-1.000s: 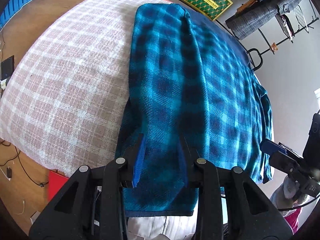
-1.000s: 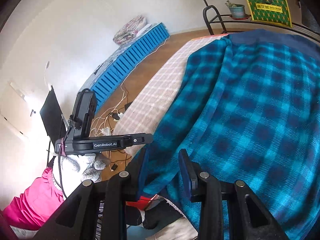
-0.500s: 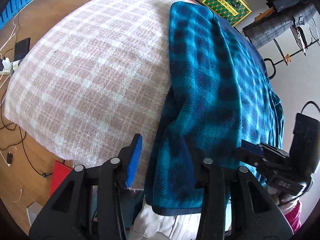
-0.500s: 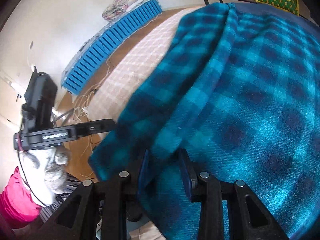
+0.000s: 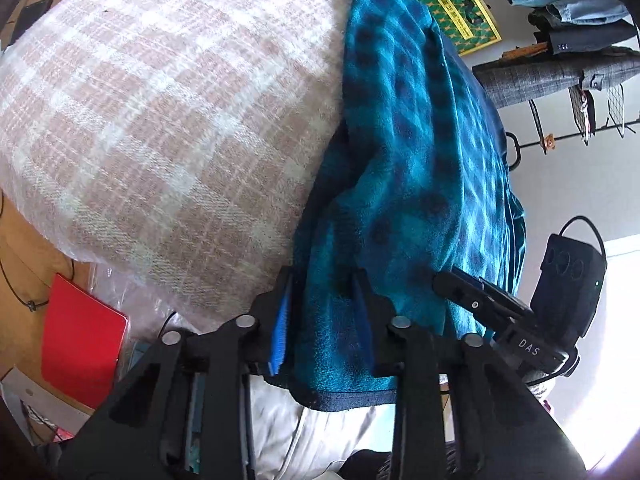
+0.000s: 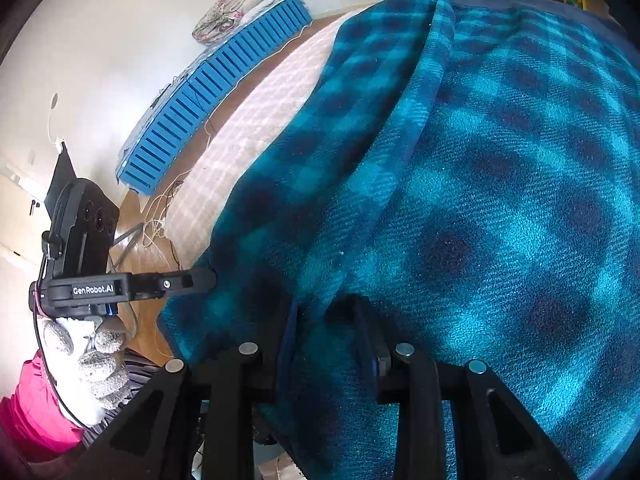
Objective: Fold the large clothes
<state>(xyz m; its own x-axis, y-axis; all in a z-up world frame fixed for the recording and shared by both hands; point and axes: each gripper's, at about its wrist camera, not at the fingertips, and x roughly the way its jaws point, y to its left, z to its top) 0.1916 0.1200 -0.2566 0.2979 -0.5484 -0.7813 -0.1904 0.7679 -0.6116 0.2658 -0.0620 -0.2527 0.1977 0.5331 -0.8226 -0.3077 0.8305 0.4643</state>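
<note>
- Left wrist view: the left gripper has the near hem end of a teal plaid fleece garment bunched between its blue-padded fingers. Its jaws have just been closing and now look clenched on the fabric.
- The garment lies in a long folded strip along the right side of a pink-and-white checked bed cover. Its dark bound hem hangs over the near edge.
- The right gripper enters from the right, its tip touching the same fabric just beside the left one.
- A red flat object lies on the wooden floor lower left; a yellow-framed green box and hanging clothes stand beyond.
- Right wrist view: the right gripper is grasping a raised pleat of the garment, fabric filling the gap between both fingers.
- At the left, a gloved hand holds the left gripper, whose tip meets the garment's edge.
- A blue slatted panel lies on the floor by the wall.
</note>
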